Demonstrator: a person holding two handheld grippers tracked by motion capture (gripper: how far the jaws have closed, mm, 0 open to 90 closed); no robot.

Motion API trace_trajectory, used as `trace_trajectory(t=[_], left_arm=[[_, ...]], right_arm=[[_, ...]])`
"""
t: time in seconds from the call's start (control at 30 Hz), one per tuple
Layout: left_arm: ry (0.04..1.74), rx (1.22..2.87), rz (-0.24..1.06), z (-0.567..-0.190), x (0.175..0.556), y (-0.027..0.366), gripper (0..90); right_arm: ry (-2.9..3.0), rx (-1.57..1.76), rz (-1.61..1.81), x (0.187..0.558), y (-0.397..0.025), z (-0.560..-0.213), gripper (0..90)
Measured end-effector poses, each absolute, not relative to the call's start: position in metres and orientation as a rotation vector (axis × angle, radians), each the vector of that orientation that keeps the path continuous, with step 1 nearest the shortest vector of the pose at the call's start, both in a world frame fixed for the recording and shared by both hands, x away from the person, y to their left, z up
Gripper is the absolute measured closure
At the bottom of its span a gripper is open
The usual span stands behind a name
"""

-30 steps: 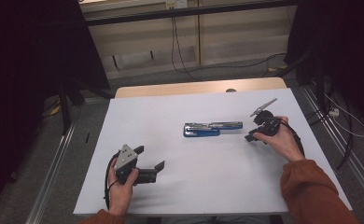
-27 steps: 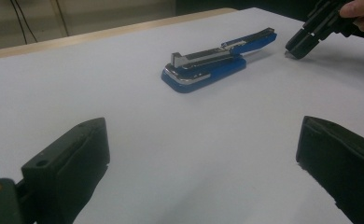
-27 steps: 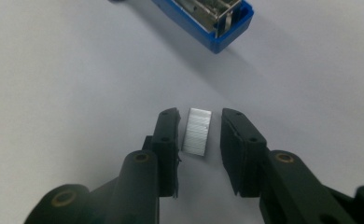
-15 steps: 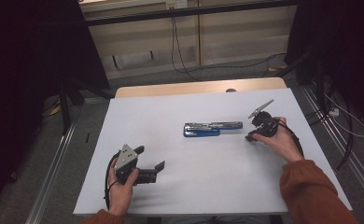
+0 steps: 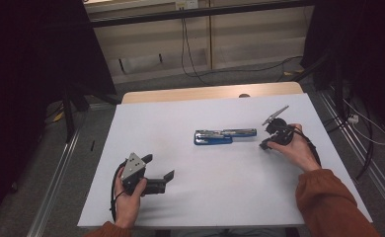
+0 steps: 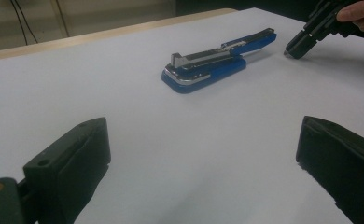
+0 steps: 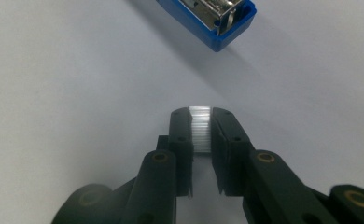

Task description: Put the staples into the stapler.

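Right gripper view: the right gripper (image 7: 201, 122) pinches a strip of staples (image 7: 200, 128) just short of the opened blue stapler (image 5: 224, 136) at mid-bench (image 5: 230, 197); the left gripper (image 5: 157, 170), jaws spread wide, rests near the front edge.

A white table (image 5: 156, 123) stood in a dim room, with a strip of pale wood (image 5: 205, 93) showing along its far edge. Beyond it ran a light panelled wall (image 5: 240, 34) with a dark rail (image 5: 205, 14) across it. Black cables (image 5: 184, 44) hung down the wall and trailed over the grey floor (image 5: 32, 187). Dark curtains (image 5: 27, 64) closed in both sides. Metal rails (image 5: 57, 173) ran along the floor beside the table.
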State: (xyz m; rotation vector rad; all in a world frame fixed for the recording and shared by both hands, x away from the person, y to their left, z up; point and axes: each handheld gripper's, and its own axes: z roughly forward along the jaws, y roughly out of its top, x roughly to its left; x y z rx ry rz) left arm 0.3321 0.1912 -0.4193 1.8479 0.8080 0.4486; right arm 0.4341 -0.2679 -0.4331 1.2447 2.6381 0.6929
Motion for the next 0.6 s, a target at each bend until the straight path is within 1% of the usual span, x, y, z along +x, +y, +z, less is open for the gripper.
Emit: trace_trajectory(t=[0.6], left_arm=[[0.805, 1.848, 0.449, -0.4190, 0.3319, 0.1915, 3.2]], right_arm=[[2.625, 1.225, 0.711, 0.4309, -0.2671, -0.4275, 79.2]])
